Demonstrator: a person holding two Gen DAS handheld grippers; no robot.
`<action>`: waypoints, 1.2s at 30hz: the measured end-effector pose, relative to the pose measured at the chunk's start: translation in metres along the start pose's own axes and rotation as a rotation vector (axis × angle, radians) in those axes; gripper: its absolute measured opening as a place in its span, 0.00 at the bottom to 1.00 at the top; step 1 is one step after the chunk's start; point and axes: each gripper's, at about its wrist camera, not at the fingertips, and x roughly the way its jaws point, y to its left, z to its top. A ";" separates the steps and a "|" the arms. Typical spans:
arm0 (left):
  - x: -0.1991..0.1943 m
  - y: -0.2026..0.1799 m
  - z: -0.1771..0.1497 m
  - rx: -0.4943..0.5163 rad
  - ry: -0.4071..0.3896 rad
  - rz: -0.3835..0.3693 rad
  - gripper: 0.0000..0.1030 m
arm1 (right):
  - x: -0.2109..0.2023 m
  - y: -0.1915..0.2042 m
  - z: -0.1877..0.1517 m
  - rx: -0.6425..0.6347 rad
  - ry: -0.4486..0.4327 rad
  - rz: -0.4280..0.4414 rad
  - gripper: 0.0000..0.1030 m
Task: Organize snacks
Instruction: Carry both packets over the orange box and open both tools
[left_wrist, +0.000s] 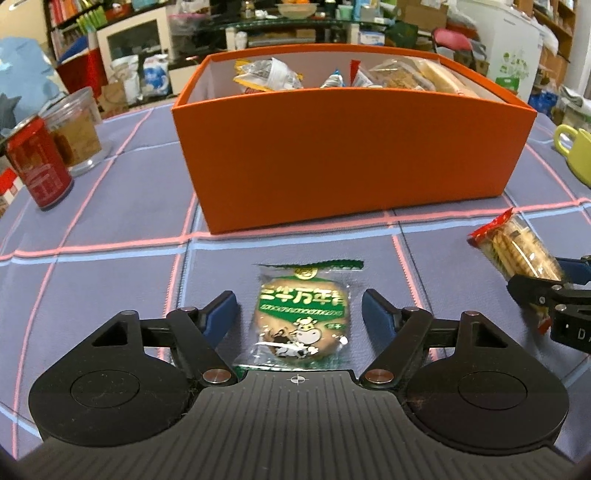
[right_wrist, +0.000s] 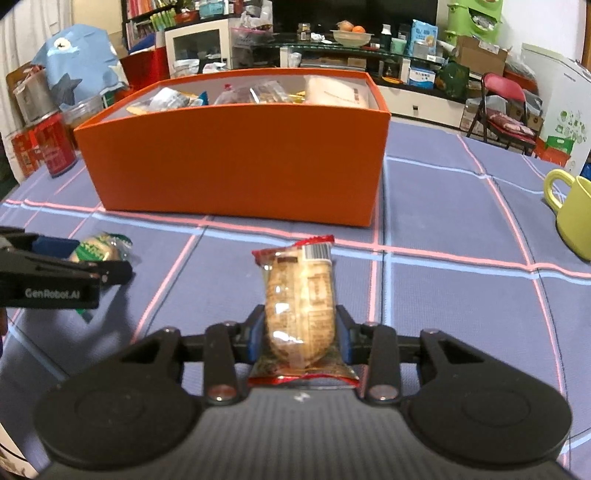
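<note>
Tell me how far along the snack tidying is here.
Done: the orange box already holds several packets. In hand: the right gripper is shut on a red-ended biscuit packet. Left: the green cookie packet lies on the tablecloth between the left gripper's open jaws, not gripped.

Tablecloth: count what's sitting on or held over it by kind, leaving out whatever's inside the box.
Snack packets: 2, green cookie pack and red-ended biscuit pack
Boxes: 1, orange box
Cans: 1, red can
Jars: 1, clear jar
Mugs: 1, yellow-green mug
Total: 6
</note>
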 end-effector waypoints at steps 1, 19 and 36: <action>0.001 -0.001 0.000 -0.003 -0.002 -0.004 0.59 | 0.000 0.000 0.000 -0.001 -0.001 0.000 0.38; -0.006 -0.004 0.000 0.001 -0.008 -0.045 0.28 | 0.008 0.000 0.012 0.024 0.045 0.010 0.39; -0.060 -0.005 0.016 -0.018 -0.165 0.045 0.28 | -0.052 0.018 0.033 -0.004 -0.156 0.061 0.39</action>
